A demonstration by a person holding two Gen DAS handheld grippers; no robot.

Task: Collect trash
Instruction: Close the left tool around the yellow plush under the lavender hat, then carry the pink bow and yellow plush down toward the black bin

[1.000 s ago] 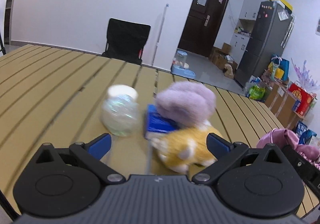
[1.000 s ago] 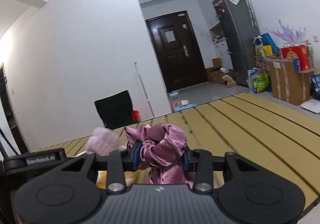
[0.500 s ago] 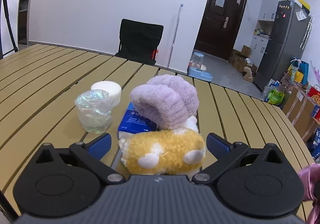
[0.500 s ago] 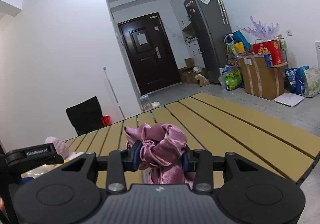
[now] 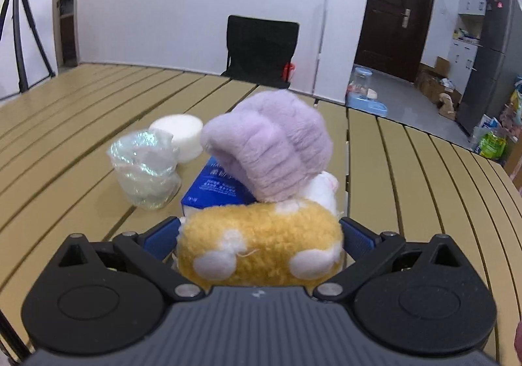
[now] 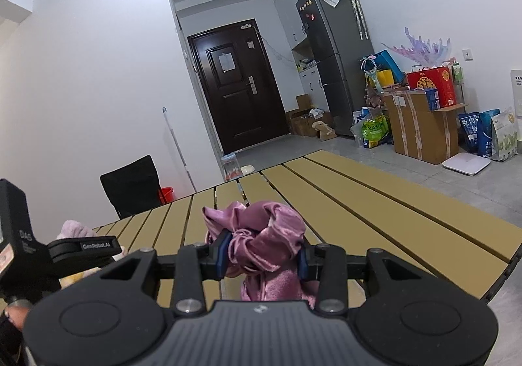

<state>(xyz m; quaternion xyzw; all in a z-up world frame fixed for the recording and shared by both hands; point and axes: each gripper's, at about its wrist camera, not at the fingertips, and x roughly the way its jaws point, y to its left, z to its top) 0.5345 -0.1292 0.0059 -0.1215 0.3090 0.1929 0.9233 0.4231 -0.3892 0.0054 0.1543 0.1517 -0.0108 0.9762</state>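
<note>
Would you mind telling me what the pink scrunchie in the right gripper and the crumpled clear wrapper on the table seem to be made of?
The pink scrunchie looks like satin fabric: glossy, with soft gathered folds catching highlights. The crumpled wrapper seems to be thin plastic film, translucent with an iridescent sheen and sharp creases, though cellophane cannot be ruled out.

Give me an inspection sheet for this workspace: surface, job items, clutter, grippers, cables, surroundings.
Surface: slatted tan table.
Job's things: crumpled clear wrapper on the table; pink satin scrunchie in the right gripper.
Clutter: yellow plush with a purple plush on top, blue box behind, white round tub.
Grippers: left gripper open, pads either side of the yellow plush, contact unclear; right gripper shut on the scrunchie.
Cables: nothing seen.
Surroundings: black chair, dark door, fridge, cardboard boxes, tripod.
</note>
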